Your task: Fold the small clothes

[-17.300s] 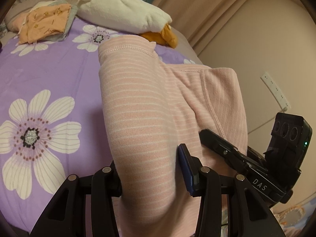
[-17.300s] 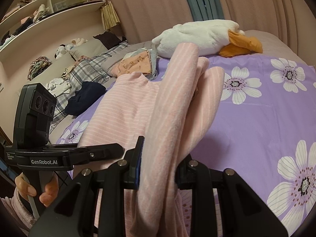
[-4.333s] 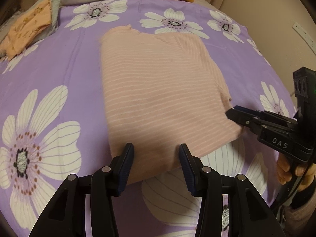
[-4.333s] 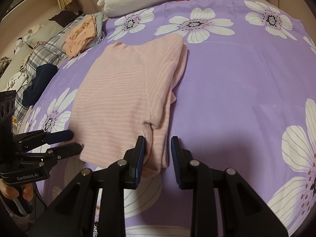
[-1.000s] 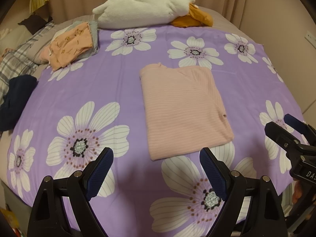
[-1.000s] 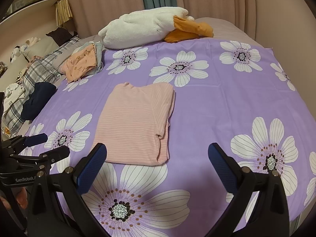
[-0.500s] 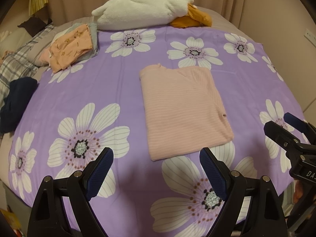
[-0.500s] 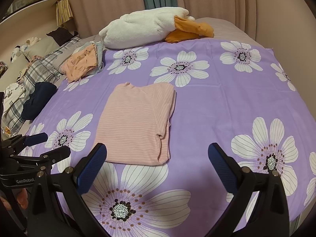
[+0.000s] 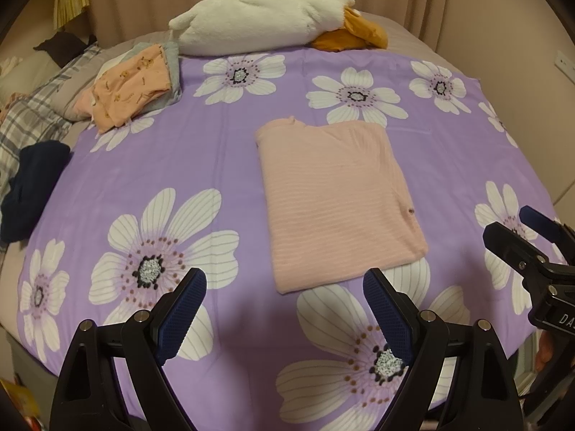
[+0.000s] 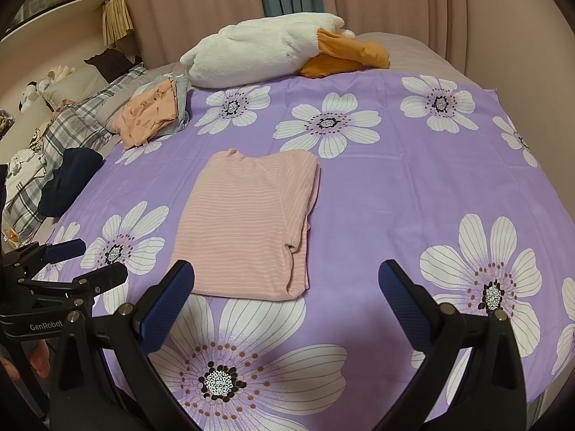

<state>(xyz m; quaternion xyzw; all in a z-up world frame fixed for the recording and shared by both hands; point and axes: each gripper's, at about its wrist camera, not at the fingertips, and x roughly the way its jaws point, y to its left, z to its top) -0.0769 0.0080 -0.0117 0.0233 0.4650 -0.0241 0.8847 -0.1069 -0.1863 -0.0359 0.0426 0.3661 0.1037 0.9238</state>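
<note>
On the bed's purple flowered sheet [image 9: 222, 151] we see the pink striped top [image 9: 336, 197] lying flat, folded into a neat rectangle, its neckline toward the far side and its near edge resting on a large white flower print. From the right wrist view the same top [image 10: 248, 226] shows its layered fold along the right side, where the edges stack and a small opening gapes near the bottom corner.

Both tools sit back from the garment and touch nothing. Our left claw [image 9: 284, 312] stands wide, its blue-padded fingers [image 9: 181, 314] spread over bare sheet just short of the top's near edge, with nothing between them. Our right claw [image 10: 285, 305] is spread just as wide, also empty, its blue pads framing the near end of the top from above. Each tool appears in the other's view: the right one at the right edge, the left one at the left edge with a hand [image 10: 34, 359] partly visible on its grip.

Farther off, a stack of folded orange and grey clothes [image 9: 138, 86] lies at the sheet's far left corner. A dark navy garment [image 9: 30, 186] sits off the sheet's left edge beside plaid bedding [image 9: 32, 122]. A white plush toy with orange parts [image 9: 266, 18] lies across the head of the bed, before the curtains [image 10: 201, 3].
</note>
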